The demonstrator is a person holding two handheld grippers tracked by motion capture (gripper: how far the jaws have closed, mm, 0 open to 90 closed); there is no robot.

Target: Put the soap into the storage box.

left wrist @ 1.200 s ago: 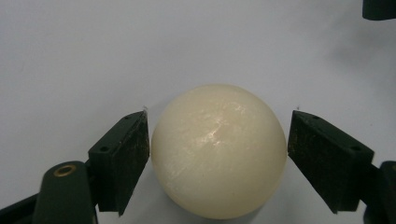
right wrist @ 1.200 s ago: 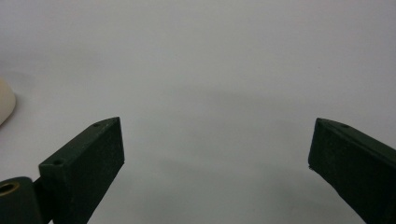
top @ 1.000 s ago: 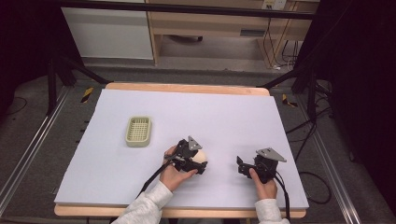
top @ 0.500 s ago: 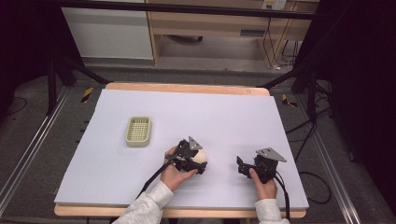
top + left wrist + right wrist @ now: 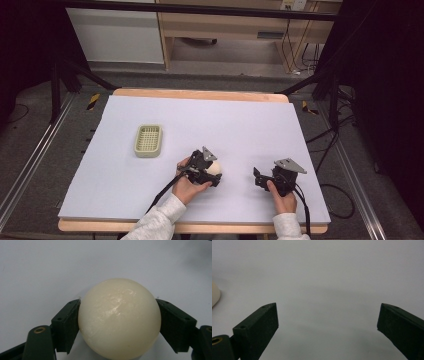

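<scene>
One grip is made, by the look of it, and the carrying is all to come. The left gripper (image 5: pixel 214 173) has its jaws pressed against either side of a cream ball (image 5: pixel 119 318), pinching it at its widest part. The ball sits low on the white sheet (image 5: pixel 240 125), near the front edge and a little left of the middle; I cannot tell whether it is lifted yet or touching the sheet. A small green tray (image 5: pixel 148 140) lies well apart, farther back and to the left, with nothing in it. My guess is that the ball goes there, so that move is undone.

The left hand (image 5: pixel 187 186) comes in from the front, forearm angled in from the left, gripper pointing right. The right gripper (image 5: pixel 258 177) hangs idle beside it, pointing left toward the ball, jaws spread wide over bare sheet.
</scene>
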